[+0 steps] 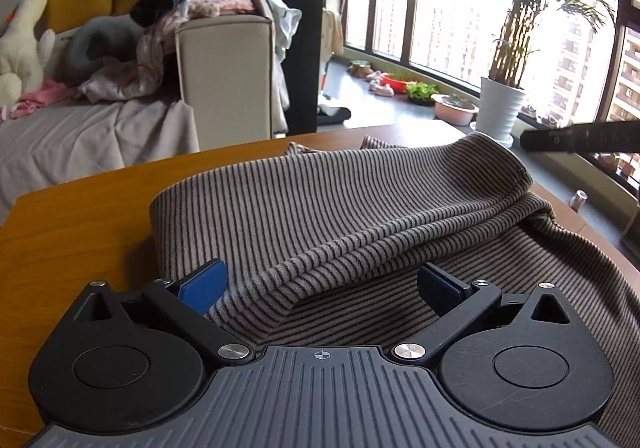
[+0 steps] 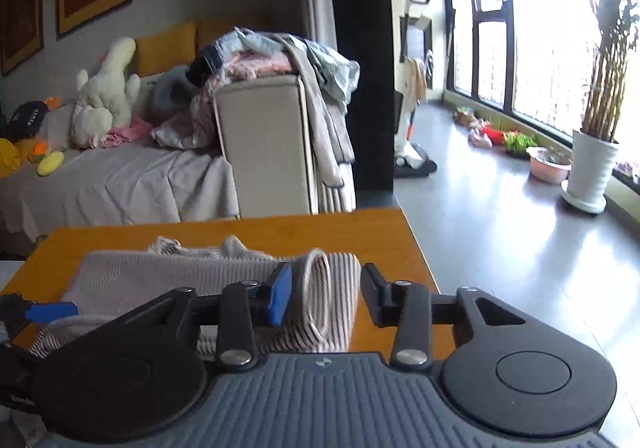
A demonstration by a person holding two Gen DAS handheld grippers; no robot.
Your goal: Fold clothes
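Left wrist view shows the wooden bench point(image 1: 72, 232) carrying a striped brown-and-grey garment point(image 1: 360, 208), which covers most of the bench surface ahead of the camera. Beyond the bench, a sofa point(image 1: 92, 136) draped in a pale sheet holds a heap of mixed clothes point(image 1: 208, 0) piled over its armrest, plus a white plush toy point(image 1: 24, 44) at its far end. Past the bench on the window side stands a white plant pot point(image 1: 500, 108) holding a tall palm, and next to it a pink basin point(image 1: 456, 110) with small greenery in it. The garment lies folded over on itself, an upper layer forming a rounded fold edge across the lower layer, with a soft ridge running diagonally toward the camera. The left gripper point(image 1: 320, 288) hovers low over the garment's near part, its blue-padded fingers point(image 1: 204, 284) spread wide with cloth between them but not pinched. In the right wrist view, the right gripper point(image 2: 326, 296) sits at the garment's edge nearest the window, fingers point(image 2: 280, 296) spread either side of a rolled fold without squeezing it.
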